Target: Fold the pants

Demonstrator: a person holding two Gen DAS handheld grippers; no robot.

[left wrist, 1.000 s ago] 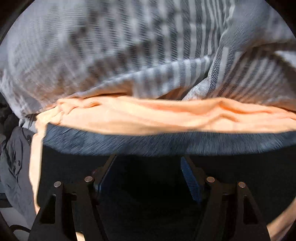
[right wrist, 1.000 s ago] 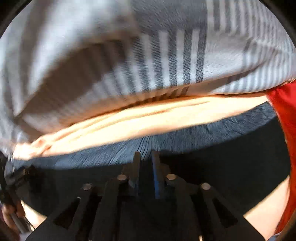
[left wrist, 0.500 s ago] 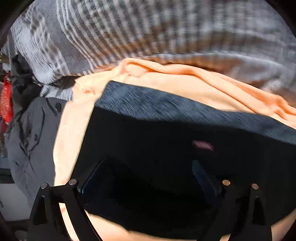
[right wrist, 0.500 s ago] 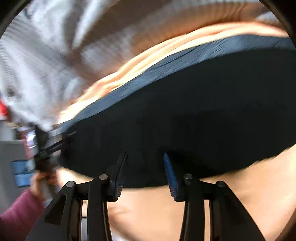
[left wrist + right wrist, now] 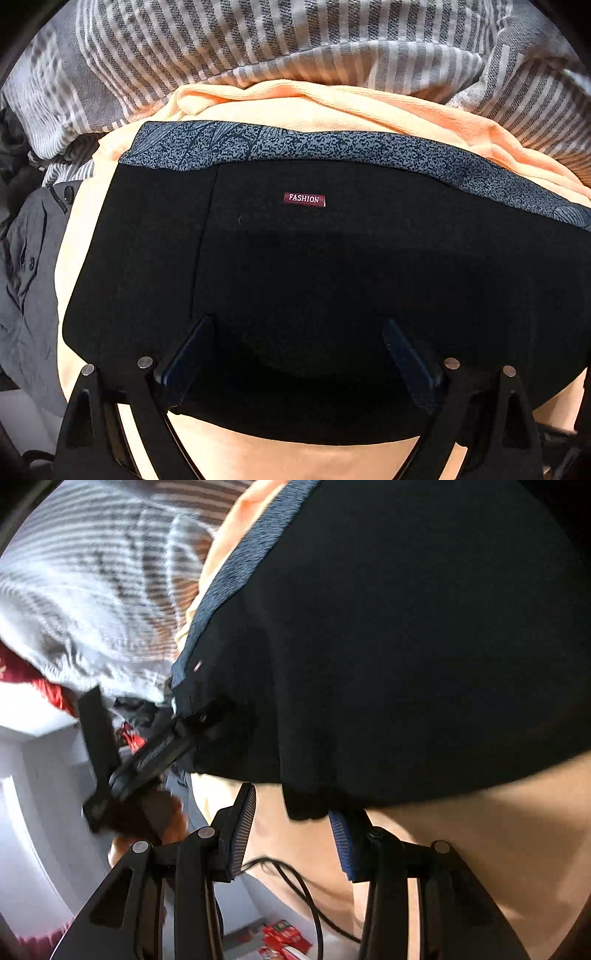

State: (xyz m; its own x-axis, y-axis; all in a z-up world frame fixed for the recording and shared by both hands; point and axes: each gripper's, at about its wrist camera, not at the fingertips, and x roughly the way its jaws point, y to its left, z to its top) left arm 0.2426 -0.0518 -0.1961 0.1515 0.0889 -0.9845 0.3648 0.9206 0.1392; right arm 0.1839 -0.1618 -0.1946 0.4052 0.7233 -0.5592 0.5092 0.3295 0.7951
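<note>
Black pants [image 5: 332,280] lie folded on a peach sheet [image 5: 317,107]; a grey patterned waistband [image 5: 295,146] runs along the far side and a small red FASHION label [image 5: 304,199] sits below it. My left gripper [image 5: 297,325] points straight down over the pants, open, with only flat cloth beneath its fingers. It also shows in the right wrist view as the left gripper [image 5: 147,753], held by a hand [image 5: 170,819] at the pants' left corner. My right gripper [image 5: 291,801] is at the near hem of the pants [image 5: 406,646]. Its jaws are closing with a fold of the hem between them, and the pads [image 5: 245,827] stand apart from it.
A grey-and-white striped blanket [image 5: 295,40] is bunched behind the sheet. A dark grey garment [image 5: 26,280] lies at the left and red cloth [image 5: 55,698] beyond it. A black cable [image 5: 295,882] hangs past the sheet's near edge. Red packets [image 5: 284,934] lie on the floor below.
The left gripper's jaws spread wide and it drew back, so the whole folded pants and label show. The right gripper swung down to the near hem and its jaws parted.
</note>
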